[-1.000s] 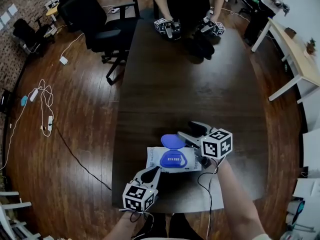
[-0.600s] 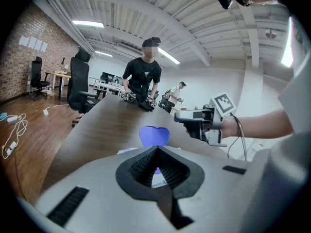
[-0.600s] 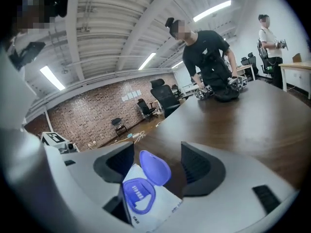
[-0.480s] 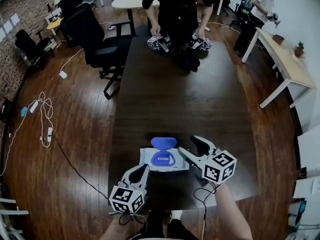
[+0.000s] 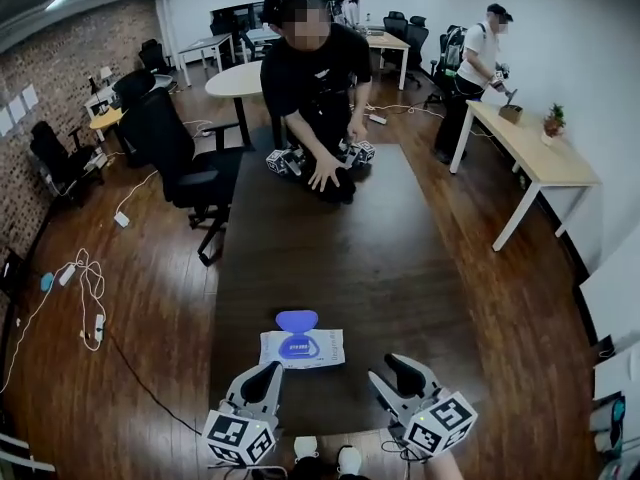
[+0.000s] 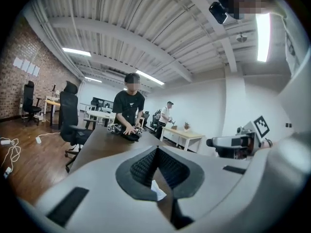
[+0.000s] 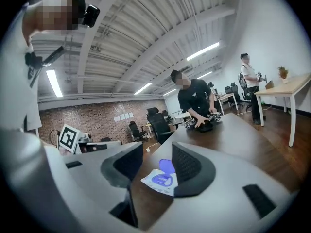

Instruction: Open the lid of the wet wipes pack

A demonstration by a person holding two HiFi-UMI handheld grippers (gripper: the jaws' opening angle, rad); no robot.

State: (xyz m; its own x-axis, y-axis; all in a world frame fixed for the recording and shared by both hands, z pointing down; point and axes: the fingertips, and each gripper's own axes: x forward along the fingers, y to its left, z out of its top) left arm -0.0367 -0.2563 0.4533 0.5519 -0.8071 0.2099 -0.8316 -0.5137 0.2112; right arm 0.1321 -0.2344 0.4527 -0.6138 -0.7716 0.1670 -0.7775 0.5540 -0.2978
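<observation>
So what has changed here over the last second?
Both grippers have pulled back off the wipes pack toward the person: the left gripper, shut, and the right gripper, whose jaws have just been closing on nothing. The pack stays flat on the table, its blue lid open as before.

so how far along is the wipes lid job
Done: the wet wipes pack lies on the table with its blue lid flipped up. In hand: nothing; the left gripper is shut and empty, the right gripper is open, its fingers having just been closing on nothing. Left: apparently nothing.
</observation>
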